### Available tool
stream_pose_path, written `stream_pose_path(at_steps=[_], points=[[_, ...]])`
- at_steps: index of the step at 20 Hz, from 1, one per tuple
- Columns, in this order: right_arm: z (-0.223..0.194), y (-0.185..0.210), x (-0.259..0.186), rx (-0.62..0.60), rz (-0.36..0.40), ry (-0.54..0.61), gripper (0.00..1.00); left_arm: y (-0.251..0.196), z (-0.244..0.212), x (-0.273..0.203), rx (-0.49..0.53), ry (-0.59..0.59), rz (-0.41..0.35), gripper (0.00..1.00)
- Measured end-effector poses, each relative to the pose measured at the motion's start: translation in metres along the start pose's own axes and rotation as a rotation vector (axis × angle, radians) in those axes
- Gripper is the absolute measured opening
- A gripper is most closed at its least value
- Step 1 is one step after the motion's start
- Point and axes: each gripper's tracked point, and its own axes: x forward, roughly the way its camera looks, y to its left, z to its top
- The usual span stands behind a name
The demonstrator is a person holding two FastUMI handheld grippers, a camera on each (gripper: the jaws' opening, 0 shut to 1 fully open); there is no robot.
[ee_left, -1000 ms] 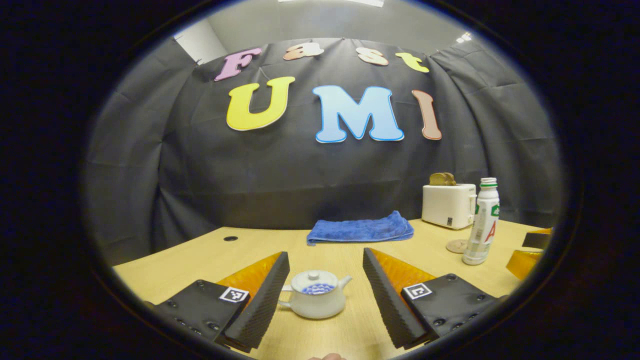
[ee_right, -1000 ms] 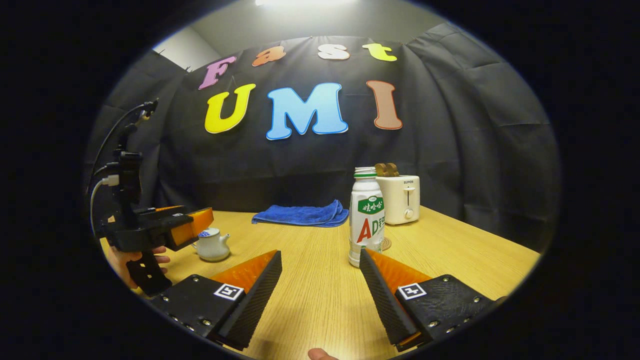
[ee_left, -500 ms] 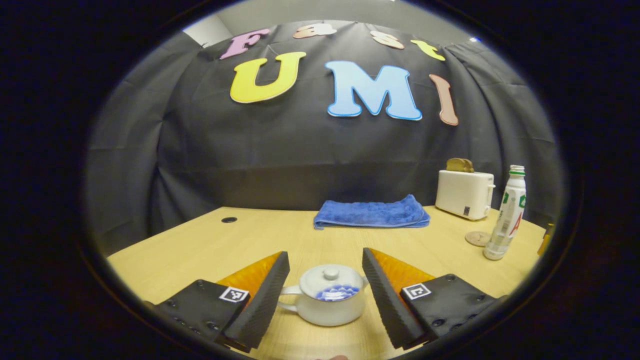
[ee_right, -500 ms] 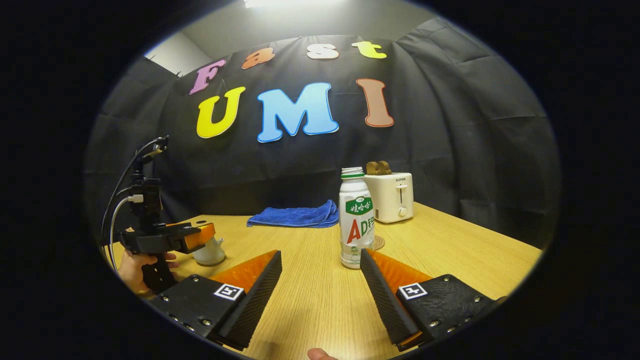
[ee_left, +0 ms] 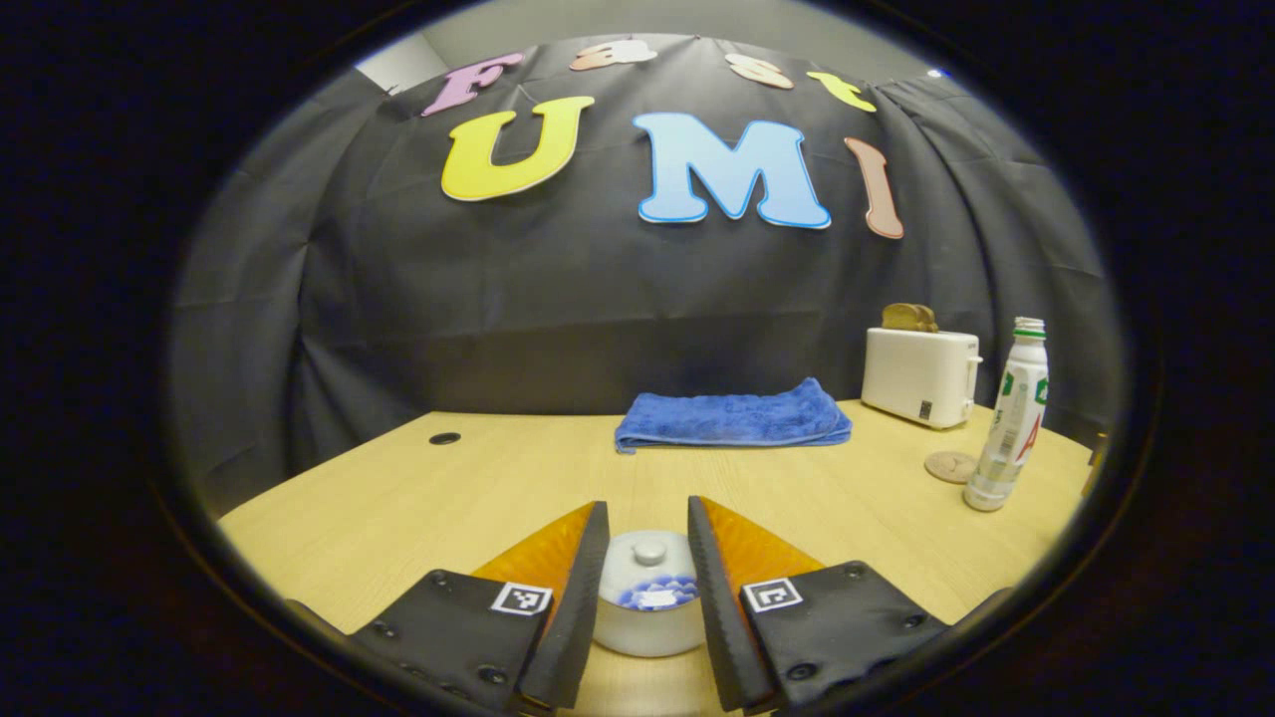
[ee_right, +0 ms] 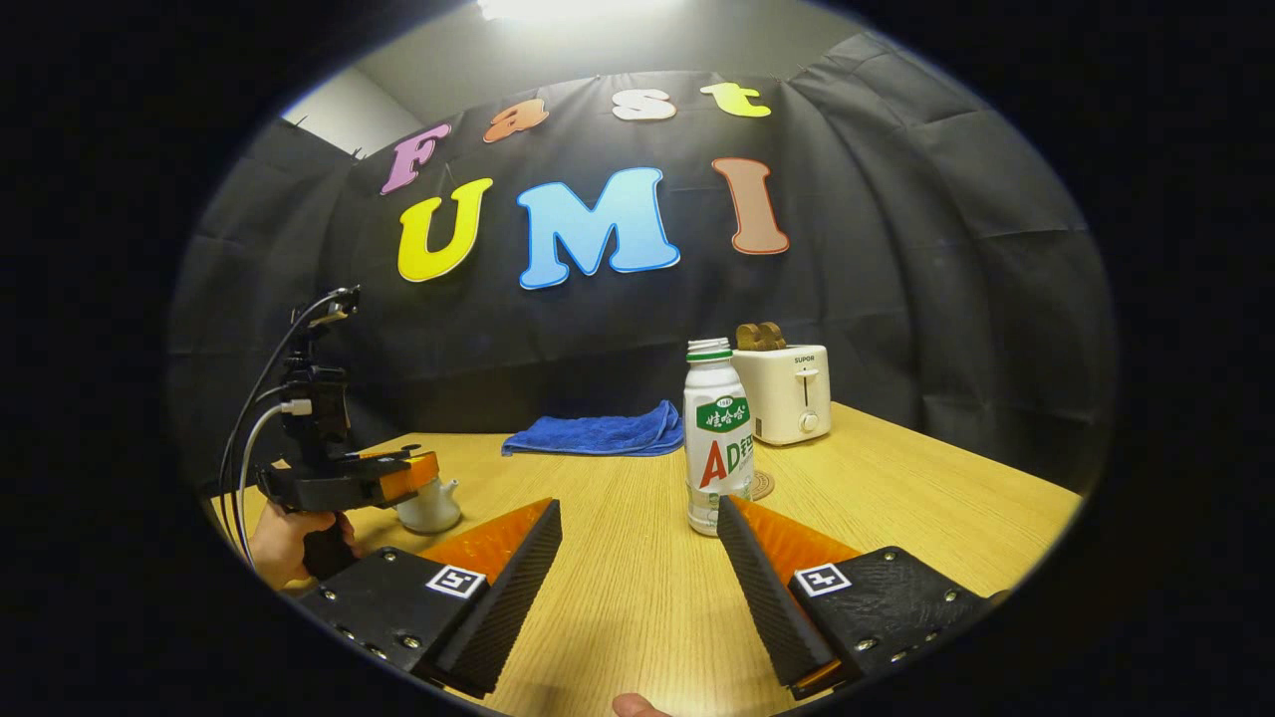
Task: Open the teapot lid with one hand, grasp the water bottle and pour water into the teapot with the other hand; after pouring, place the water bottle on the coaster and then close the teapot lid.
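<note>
While lid point(ee_left: 649, 558) sits on teapot point(ee_left: 647, 617), lower centre, left gripper point(ee_left: 645, 597) half-closed round it, contact unclear. Bottle point(ee_right: 717, 438) upright, centre, beside coaster point(ee_right: 762, 485); right gripper point(ee_right: 637, 578) wide, empty. Fits early or late stage.

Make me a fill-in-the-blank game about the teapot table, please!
1. The teapot sits between the fingers of the ____ gripper.
2. The folded towel by the back wall is ____ in colour.
3. The teapot's lid is ____ the pot.
4. The water bottle stands upright on the ____.

Missing words: left; blue; on; table
</note>
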Motion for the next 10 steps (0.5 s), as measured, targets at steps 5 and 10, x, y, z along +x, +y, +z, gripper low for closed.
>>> stream_pose_path(at_steps=[5,10], points=[[0.000,-0.003,0.001,-0.008,-0.003,-0.005,0.97,-0.003,0.005,0.000,0.051,-0.018,-0.010,0.41],[0.000,-0.004,0.001,-0.023,-0.007,-0.005,0.97,-0.003,0.002,0.011,0.056,-0.013,-0.023,0.20]])
